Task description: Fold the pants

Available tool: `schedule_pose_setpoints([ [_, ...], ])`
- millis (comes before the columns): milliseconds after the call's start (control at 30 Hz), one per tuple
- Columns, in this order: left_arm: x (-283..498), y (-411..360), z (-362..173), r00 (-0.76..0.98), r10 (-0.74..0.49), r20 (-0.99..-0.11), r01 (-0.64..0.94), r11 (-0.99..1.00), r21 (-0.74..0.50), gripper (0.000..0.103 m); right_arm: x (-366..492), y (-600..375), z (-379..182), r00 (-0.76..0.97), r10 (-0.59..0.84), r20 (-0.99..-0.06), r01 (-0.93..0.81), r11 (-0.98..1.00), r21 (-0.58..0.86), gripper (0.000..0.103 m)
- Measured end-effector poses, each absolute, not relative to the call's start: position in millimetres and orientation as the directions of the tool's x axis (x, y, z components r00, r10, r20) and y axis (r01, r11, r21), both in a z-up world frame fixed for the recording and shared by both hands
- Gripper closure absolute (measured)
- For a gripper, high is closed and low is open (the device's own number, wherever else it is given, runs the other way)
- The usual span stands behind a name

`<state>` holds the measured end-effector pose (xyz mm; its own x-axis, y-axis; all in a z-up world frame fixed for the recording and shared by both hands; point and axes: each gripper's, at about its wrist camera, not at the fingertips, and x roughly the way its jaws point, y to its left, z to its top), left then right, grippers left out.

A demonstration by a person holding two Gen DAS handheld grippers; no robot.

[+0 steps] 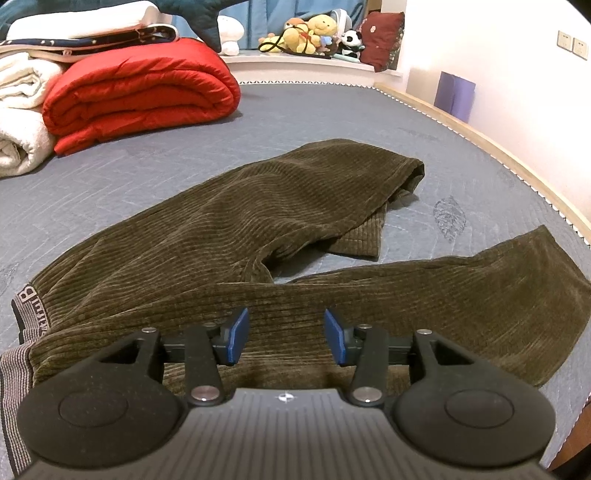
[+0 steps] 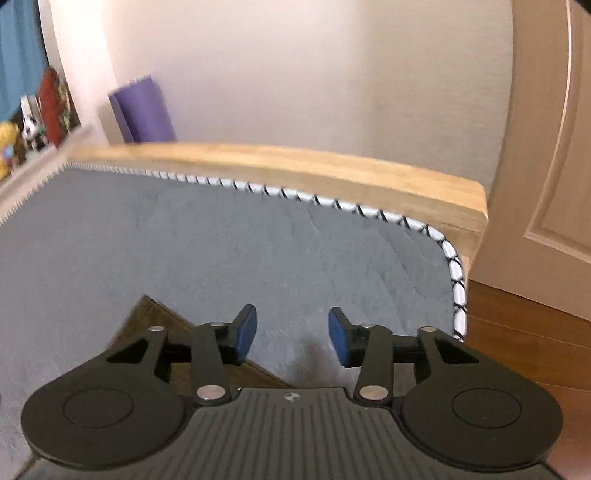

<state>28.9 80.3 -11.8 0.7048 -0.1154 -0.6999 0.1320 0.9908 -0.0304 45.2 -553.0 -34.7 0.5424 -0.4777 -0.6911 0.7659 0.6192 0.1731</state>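
Olive-brown corduroy pants (image 1: pixel 229 236) lie spread on the grey mattress (image 1: pixel 295 110), legs splayed apart; one leg runs to the far middle, the other (image 1: pixel 480 291) to the right. The grey striped waistband (image 1: pixel 26 314) is at the near left. My left gripper (image 1: pixel 286 334) is open, hovering just above the near leg by the crotch, holding nothing. My right gripper (image 2: pixel 291 334) is open and empty over the mattress (image 2: pixel 221 240) near its corner; a corner of the pants leg (image 2: pixel 147 314) shows under its left finger.
A folded red quilt (image 1: pixel 140 92) and white blankets (image 1: pixel 18 110) sit at the far left. Stuffed toys (image 1: pixel 310 35) line a ledge behind. The wooden bed rail (image 2: pixel 295 166) and piped mattress edge (image 2: pixel 458 280) bound the right side; a door (image 2: pixel 554 147) and wood floor lie beyond.
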Motion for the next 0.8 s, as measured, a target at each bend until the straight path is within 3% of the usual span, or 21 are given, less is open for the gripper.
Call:
schedule_pose_setpoints([
  [67,29.9,78.9,-12.7,0.703,-0.114,-0.702,0.134,0.991,-0.027,0.053,43.6,-545.4,-31.5,0.632,-0.403,-0.662,0.694,0.674,0.253,0.047],
  [200,31.0,75.5,-16.9,0.696,-0.111,-0.710,0.141,0.990,-0.016,0.052,71.7,-514.1,-37.9,0.751,-0.167,-0.639,0.475,0.809,0.347,0.047],
  [400,34.1,79.8,-20.3,0.693,-0.098,-0.714,0.126,0.992,-0.014,0.052,126.6,-460.8,-63.4,0.726,0.077,-0.684,0.294,0.864,0.409,0.047],
  [633,35.4,99.0,-20.2,0.697,-0.069,-0.714,0.079,0.997,-0.019,0.050,182.7,-438.7,-105.2,0.611,0.065,-0.789,0.401,0.834,0.380,0.047],
  [733,34.5,109.6,-19.9,0.698,-0.055,-0.714,0.057,0.998,-0.021,0.049,193.8,-425.1,-107.5,0.585,-0.015,-0.811,0.424,0.858,0.290,0.045],
  [800,34.3,117.0,-19.4,0.699,-0.049,-0.714,0.042,0.999,-0.027,0.049,202.9,-414.1,-109.1,0.558,-0.075,-0.827,0.452,0.863,0.227,0.052],
])
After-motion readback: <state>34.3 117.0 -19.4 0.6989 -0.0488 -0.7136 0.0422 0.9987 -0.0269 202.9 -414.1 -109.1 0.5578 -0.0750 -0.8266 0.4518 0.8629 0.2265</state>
